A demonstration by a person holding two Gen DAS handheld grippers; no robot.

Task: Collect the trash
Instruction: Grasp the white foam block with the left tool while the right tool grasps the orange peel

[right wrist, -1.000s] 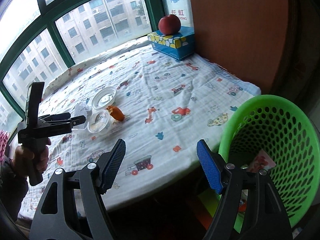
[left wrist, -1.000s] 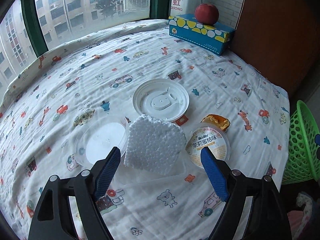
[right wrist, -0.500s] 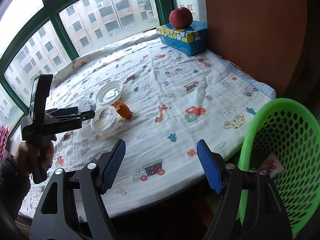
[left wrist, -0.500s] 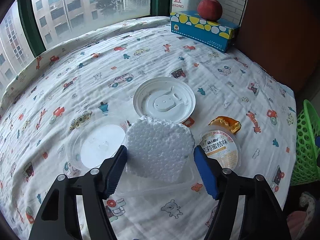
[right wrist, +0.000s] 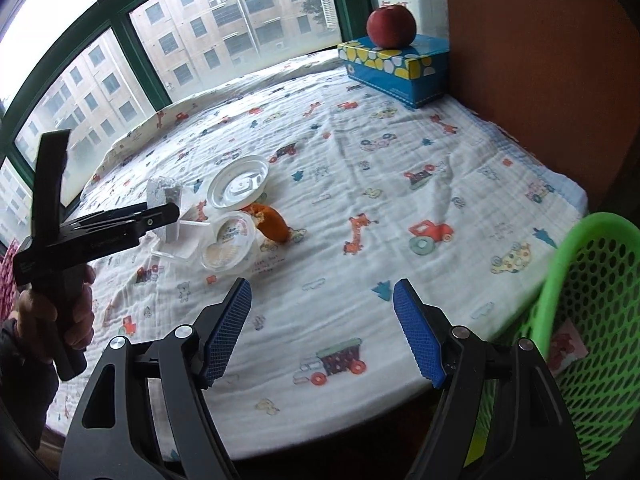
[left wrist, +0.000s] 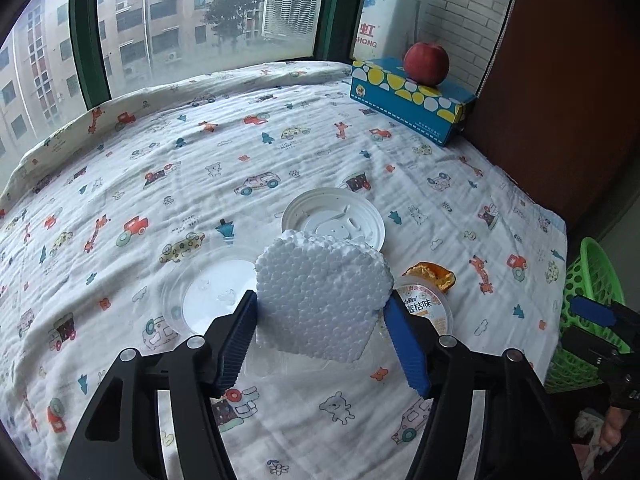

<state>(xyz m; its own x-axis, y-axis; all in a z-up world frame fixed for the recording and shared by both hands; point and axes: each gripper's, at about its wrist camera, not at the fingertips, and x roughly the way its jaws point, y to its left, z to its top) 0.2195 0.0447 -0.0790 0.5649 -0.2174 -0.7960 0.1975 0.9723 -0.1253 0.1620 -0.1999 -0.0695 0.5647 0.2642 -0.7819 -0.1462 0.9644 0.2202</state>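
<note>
Left claw (left wrist: 320, 332), bottom centre of the left wrist frame: jaws closed in on the foam chunk (left wrist: 322, 296), one blue pad against each side edge. The right wrist view shows the chunk (right wrist: 165, 206) standing on edge between the fingers, its bottom at or just above the clear plastic tray (right wrist: 180, 240); I can't tell whether it has cleared the tray. I read it as gripped.

The foam's broad face is toward the left camera and its thin dimension runs along the fingers, so the jaws span its width.

Right claw (right wrist: 322, 328), bottom centre of its own frame: jaws wide apart, nothing between them, hovering over the near edge of the bench (right wrist: 380, 160).

The relation that matters: the green basket (left wrist: 588, 308) sits at the right edge of the left frame, off the bench edge and lower than the top. In the right frame it fills the lower right (right wrist: 592, 320), just beside the empty claw. So the foam needs to travel rightward and down. The right claw is much nearer the basket, but the left claw has the load.

Further up the frame, remaining trash clusters around the foam: clear lid (left wrist: 208, 296) to the left, labelled cup (left wrist: 424, 312) to the right, orange peel (left wrist: 430, 274) just behind the cup, white lid (left wrist: 334, 222) behind the foam.

Upper right, well apart: apple (left wrist: 426, 63) on the tissue box (left wrist: 412, 100). Probably not trash.
</note>
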